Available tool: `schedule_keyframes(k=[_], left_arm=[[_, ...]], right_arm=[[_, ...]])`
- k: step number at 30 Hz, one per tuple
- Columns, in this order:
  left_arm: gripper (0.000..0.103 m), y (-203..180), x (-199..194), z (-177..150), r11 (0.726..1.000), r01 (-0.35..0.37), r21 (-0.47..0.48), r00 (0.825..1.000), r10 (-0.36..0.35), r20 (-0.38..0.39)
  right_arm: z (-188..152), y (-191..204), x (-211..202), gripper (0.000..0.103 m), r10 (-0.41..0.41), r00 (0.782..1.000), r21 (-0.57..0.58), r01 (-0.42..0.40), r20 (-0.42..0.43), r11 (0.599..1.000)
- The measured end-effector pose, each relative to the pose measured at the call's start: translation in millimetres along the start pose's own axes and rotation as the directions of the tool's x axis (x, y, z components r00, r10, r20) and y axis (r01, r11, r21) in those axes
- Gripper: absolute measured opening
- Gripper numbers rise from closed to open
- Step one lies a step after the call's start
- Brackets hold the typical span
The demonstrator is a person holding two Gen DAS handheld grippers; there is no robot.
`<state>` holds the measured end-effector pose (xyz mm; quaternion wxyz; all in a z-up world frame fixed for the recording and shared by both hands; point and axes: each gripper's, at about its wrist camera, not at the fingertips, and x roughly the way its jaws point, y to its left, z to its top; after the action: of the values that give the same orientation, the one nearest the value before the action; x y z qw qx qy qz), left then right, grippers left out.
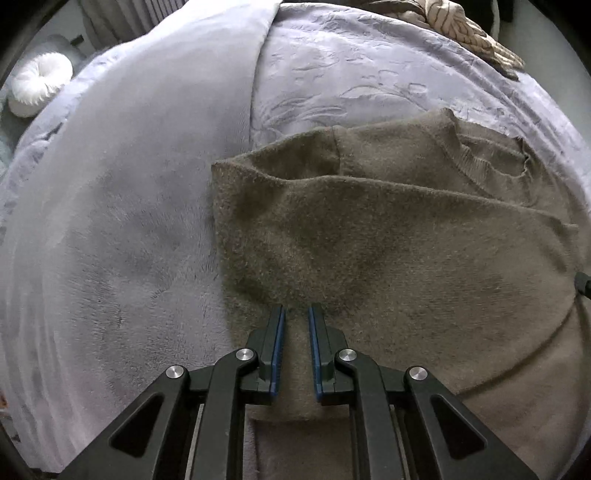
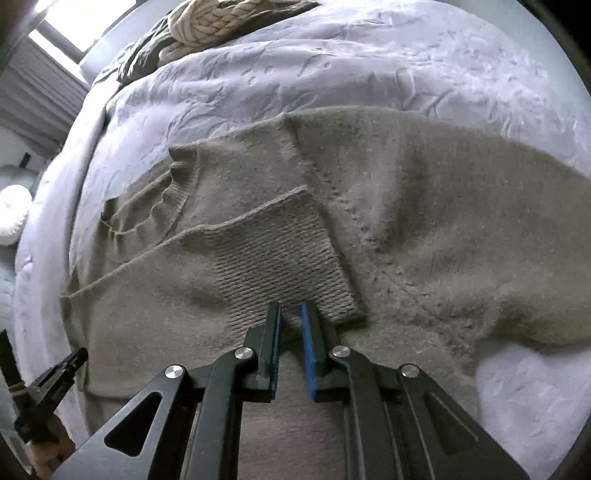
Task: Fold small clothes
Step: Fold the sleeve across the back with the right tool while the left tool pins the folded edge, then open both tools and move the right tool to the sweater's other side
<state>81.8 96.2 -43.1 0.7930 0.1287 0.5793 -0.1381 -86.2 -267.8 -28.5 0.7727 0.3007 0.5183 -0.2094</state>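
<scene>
Taupe knitted wool sweater [image 1: 388,240] lies flat on lavender embossed plush bedspread [image 1: 351,74], long axis running 9 to 3, neckline toward 1 in left view. Ribbed cuff [image 2: 284,258] of one sleeve folded across body. Left gripper [image 1: 296,314] points steeply down, jaws nearly closed, pinching sweater fabric near hem. Right gripper [image 2: 290,314] steeply down too, narrowly closed on cuff edge. Bare bedspread at 9 and 12; cream braided knit throw [image 2: 207,22] at far 12 edge.

Both grippers pointed steeply downward: the left gripper [image 1: 296,308] nearly closed, the right gripper [image 2: 291,306] pinched nearly closed too.
</scene>
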Motion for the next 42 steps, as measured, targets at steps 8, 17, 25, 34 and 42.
schedule_keyframes(k=[8, 17, 25, 34, 42], left_arm=[[0.014, 1, 1, 5, 1.0, 0.017, -0.019, 1.0, -0.018, -0.015], [0.014, 2, 4, 9, 1.0, 0.003, -0.018, 1.0, -0.003, -0.017], [0.014, -5, 4, 5, 1.0, -0.004, -0.027, 1.0, 0.004, -0.019], [0.101, -19, 2, 13, 0.994, -0.104, -0.034, 0.994, 0.103, -0.022], [0.102, -40, -14, 12, 0.993, -0.117, -0.019, 0.993, 0.116, -0.018]], right_arm=[[-5, -3, -11, 0.016, -0.008, 0.999, 0.012, 0.008, -0.036, 1.0], [-22, 2, -14, 0.023, 0.033, 0.997, 0.022, -0.032, -0.07, 0.999], [-30, 7, -17, 0.041, 0.054, 0.996, 0.022, -0.053, -0.071, 0.998], [-34, 3, -25, 0.045, 0.079, 0.995, 0.033, -0.077, -0.067, 0.997], [-38, 1, -32, 0.058, 0.127, 0.989, 0.033, -0.125, -0.069, 0.992]])
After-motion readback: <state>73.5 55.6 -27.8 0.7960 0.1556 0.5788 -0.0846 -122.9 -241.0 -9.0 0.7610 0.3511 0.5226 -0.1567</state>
